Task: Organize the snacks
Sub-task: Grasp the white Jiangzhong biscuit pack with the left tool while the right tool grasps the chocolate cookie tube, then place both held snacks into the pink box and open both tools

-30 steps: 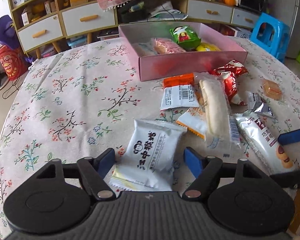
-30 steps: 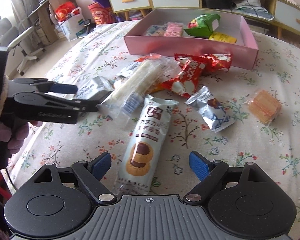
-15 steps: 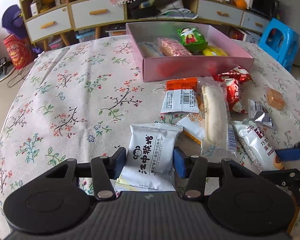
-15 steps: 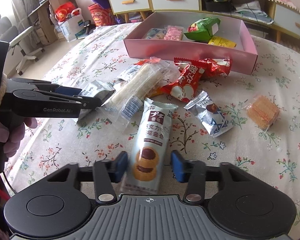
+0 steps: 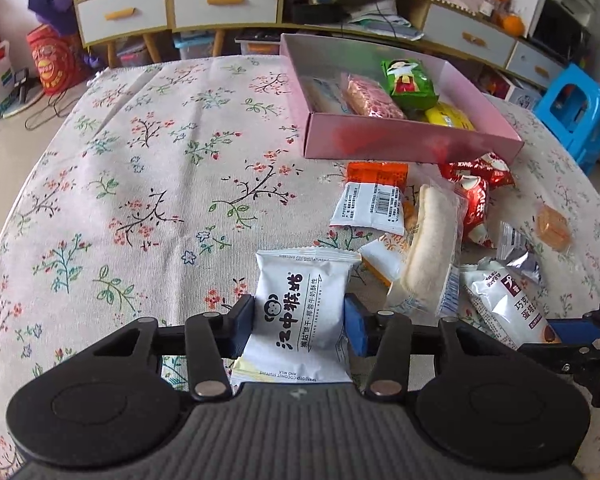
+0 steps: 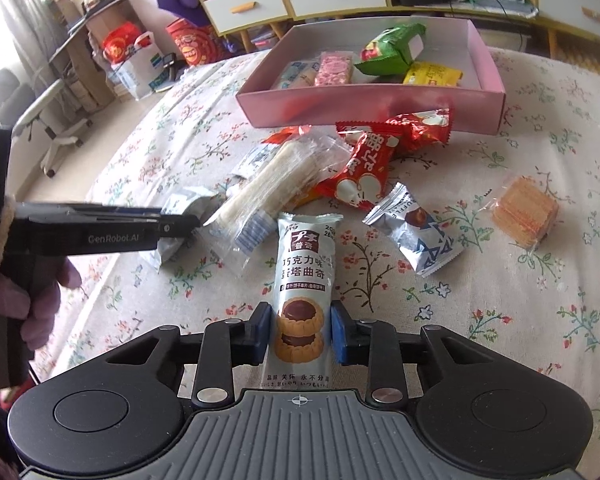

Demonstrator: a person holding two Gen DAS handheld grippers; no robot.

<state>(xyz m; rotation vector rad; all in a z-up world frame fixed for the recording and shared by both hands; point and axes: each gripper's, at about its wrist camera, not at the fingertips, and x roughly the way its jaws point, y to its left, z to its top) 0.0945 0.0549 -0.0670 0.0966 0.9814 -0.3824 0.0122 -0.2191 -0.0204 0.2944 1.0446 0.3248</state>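
Floral-cloth counter, pink box at 12 o'clock, loose snacks in between.
Left tool pinches white biscuit pack; right tool pinches tart cookie pack. Risk: slick wrappers slipping on lift, tools colliding at the box.

A floral-clothed surface fills the middle. At twelve o'clock runs a wooden cabinet with white drawers; at two o'clock, a blue stool; at ten o'clock, an office chair in daylight.
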